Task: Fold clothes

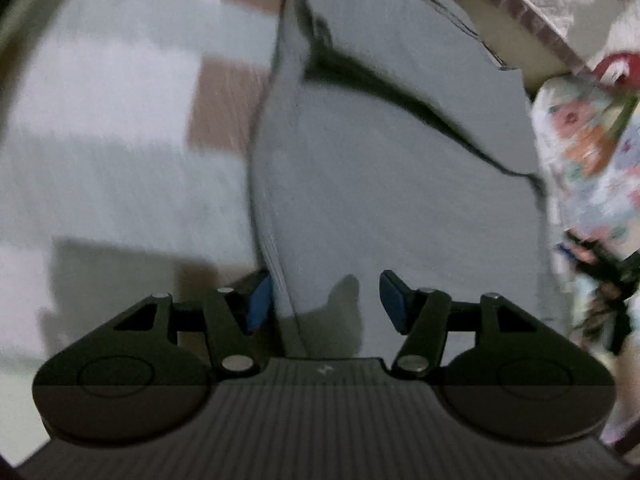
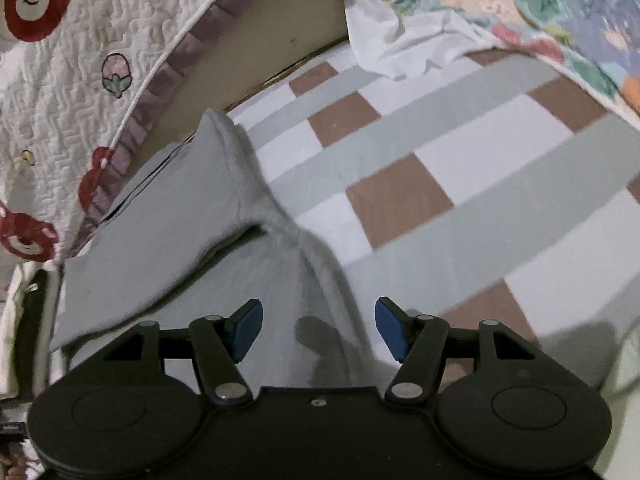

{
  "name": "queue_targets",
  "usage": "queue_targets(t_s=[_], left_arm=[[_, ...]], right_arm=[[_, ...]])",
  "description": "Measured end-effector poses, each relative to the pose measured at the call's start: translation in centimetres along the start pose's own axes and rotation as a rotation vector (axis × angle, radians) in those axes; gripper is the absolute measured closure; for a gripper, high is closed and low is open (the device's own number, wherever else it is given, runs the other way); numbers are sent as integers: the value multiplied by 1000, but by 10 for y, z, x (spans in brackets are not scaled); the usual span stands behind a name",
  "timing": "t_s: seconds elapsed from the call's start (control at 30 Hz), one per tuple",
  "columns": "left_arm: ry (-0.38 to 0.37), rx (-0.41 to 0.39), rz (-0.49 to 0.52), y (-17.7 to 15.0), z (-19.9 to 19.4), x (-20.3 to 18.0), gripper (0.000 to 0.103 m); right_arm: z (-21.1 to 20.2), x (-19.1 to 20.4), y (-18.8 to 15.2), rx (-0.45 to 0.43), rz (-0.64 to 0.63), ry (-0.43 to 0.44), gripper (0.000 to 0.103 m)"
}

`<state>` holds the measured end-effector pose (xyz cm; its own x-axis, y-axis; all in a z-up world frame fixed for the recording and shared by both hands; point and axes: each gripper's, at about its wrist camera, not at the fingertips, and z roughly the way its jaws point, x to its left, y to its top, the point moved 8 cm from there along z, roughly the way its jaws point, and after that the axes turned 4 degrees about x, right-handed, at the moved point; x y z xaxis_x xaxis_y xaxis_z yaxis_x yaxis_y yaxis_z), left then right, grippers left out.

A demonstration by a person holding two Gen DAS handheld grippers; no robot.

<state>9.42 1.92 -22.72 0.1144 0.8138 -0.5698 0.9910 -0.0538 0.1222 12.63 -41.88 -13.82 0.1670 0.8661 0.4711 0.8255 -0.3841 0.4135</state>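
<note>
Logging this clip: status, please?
Left claw open, right claw open, both empty. Grey garment part-folded on checked sheet. Floral blanket nearby, not blocking.

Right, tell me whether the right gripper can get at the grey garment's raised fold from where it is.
Probably yes. The right gripper has its jaws open, and the grey garment runs up between them with nothing in the way on the checked bedsheet.

I see a plain grey garment point(image 2: 160, 232) on a sheet point(image 2: 460, 184) checked white, pale grey-green & brown. Quilt point(image 2: 72, 92): white w/ red bears, purple edging. Blanket point(image 2: 540, 12): floral, pink/orange/green/lilac on white. Both grippers black w/ blue pads point(image 2: 248, 330).
</note>
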Motion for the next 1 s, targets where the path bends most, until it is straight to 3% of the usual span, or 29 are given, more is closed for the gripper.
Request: queue_targets(t_s=[0.07,0.13,0.17,0.33,0.5,0.67,0.73,0.8,0.9,0.97,1.0], left_arm=[[-13,-5,-4,-7,-5,-5,52],[-14,-36,-1,-9,-14,-10,69],[-12,-42,2,-9,-18,-11,71],[40,-11,55,-12,-25,-12,70],[-4,50,25,-25,-25,-8,61],[118,27,-30,-28,-40,15,57],[66,37,-55,-26,-46,20,53],[-47,46,-104,-26,-47,20,42],[-178,45,-167,-27,-41,12,40],[-196,40,-147,-20,-34,1,38],[-195,28,-121,-16,-32,-4,35]], right_arm=[[-9,-2,-8,17,10,26,36],[-16,-5,-13,19,13,42,36],[-17,-7,-13,7,8,40,36],[-17,-15,-19,38,44,52,36],[-18,-14,-40,110,25,73,36],[-20,-24,-61,159,26,43,36],[-21,-25,-69,195,24,89,36],[-23,-22,-77,224,21,158,35],[-20,-9,-79,215,12,194,33],[-17,0,-80,207,5,212,36],[-15,4,-81,203,1,221,43]])
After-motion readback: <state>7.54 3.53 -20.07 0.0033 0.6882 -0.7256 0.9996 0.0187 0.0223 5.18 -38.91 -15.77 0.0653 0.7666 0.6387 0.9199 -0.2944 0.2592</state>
